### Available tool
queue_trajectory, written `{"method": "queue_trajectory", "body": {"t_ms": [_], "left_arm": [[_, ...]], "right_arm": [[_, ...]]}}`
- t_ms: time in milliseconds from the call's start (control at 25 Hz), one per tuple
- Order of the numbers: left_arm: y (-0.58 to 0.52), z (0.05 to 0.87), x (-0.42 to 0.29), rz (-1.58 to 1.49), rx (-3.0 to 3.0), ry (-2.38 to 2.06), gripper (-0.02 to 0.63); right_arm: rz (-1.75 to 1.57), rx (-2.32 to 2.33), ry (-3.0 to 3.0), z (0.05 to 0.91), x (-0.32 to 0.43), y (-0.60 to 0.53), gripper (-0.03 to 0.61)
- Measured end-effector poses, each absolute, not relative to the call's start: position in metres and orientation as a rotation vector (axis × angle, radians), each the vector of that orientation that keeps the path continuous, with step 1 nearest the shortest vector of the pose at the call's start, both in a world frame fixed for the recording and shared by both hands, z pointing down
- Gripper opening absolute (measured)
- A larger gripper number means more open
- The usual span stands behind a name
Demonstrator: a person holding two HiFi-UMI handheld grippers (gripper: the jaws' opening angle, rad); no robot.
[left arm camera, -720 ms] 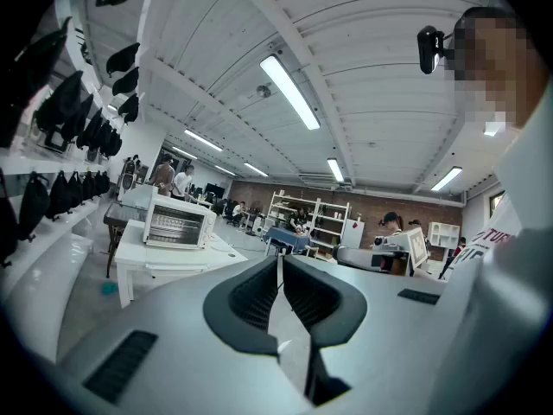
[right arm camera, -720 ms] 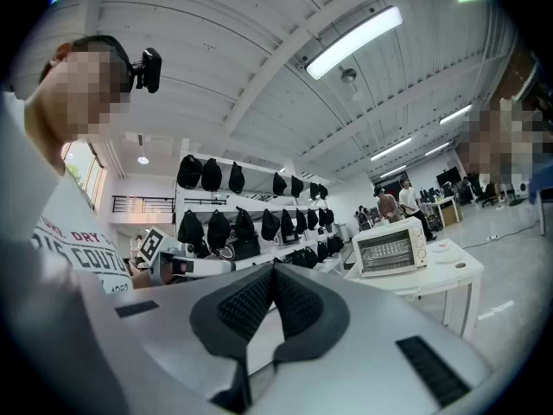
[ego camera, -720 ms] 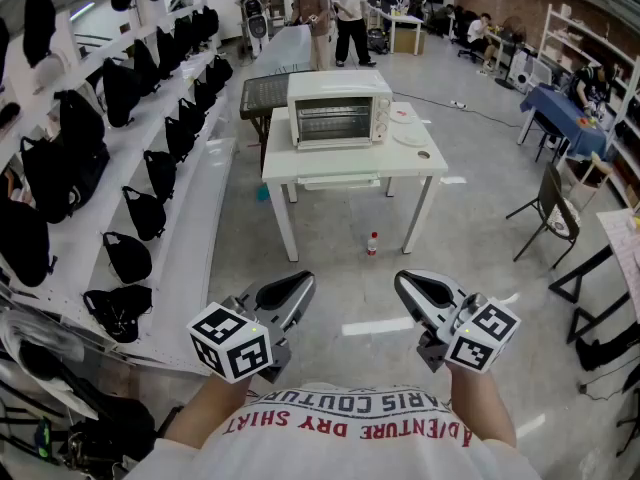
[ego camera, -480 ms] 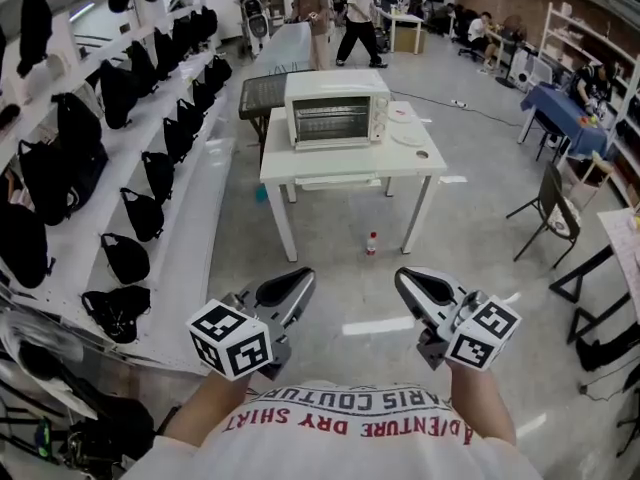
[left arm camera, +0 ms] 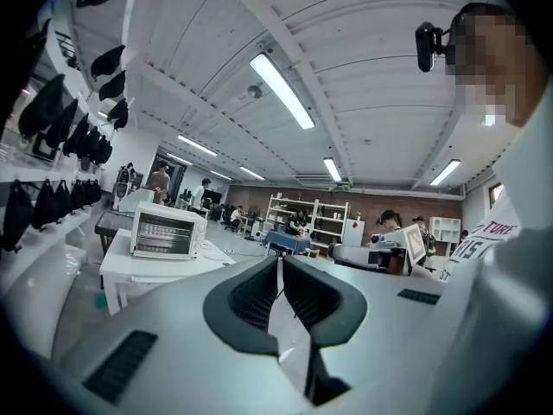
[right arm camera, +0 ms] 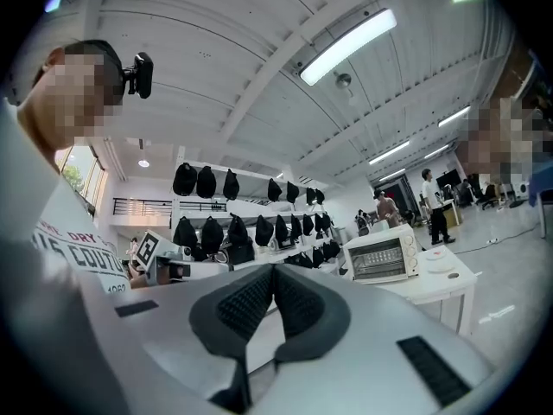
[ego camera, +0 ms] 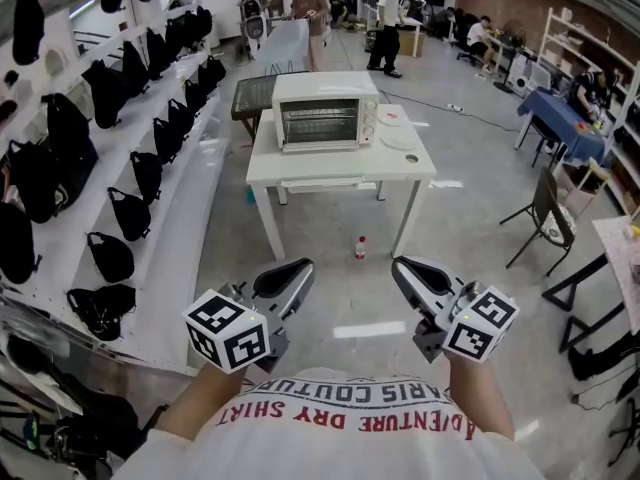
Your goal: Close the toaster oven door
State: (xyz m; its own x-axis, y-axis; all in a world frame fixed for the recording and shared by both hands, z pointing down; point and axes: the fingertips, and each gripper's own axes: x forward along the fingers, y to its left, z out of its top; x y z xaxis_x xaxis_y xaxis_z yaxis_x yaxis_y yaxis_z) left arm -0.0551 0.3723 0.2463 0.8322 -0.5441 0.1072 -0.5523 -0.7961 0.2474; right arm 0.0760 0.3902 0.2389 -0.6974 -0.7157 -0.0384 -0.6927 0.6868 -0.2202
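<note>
**Approach stage, before contact.** The oven (ego camera: pixel 322 113) stands on a white table (ego camera: pixel 340 164) well ahead of the person, across open floor. Its door (ego camera: pixel 320 124) faces the camera. A plate (ego camera: pixel 392 116) lies beside the oven on the table, and a small bottle (ego camera: pixel 360 247) stands on the floor beneath. Shelves (ego camera: pixel 180 228) of black bags (ego camera: pixel 110 258) run along the left.

The left gripper (ego camera: pixel 296 272) and right gripper (ego camera: pixel 404 270) are held low in front of the body, side by side and roughly level, both aimed toward the table. In each gripper view the ribbed pads meet with nothing between them, so both jaws are closed and empty.

From this range the door appears upright against the oven front, but how far it is open cannot be judged reliably.

The step in hand is judged to be the walk-up, with no part of the closing yet begun. The next move calls for crossing to the table's near edge. One gripper must then be brought to the door's free edge or handle. A closed jaw should serve for pushing the door flush without shifting the oven.
</note>
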Motion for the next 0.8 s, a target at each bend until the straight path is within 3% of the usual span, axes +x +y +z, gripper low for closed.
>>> {"method": "queue_trajectory", "body": {"t_ms": [800], "left_arm": [[0.295,0.305,-0.044,0.060,2.641,-0.939,0.043]], "right_arm": [[-0.417,-1.229,2.731,0.294,0.133,0.320,0.025]]}}
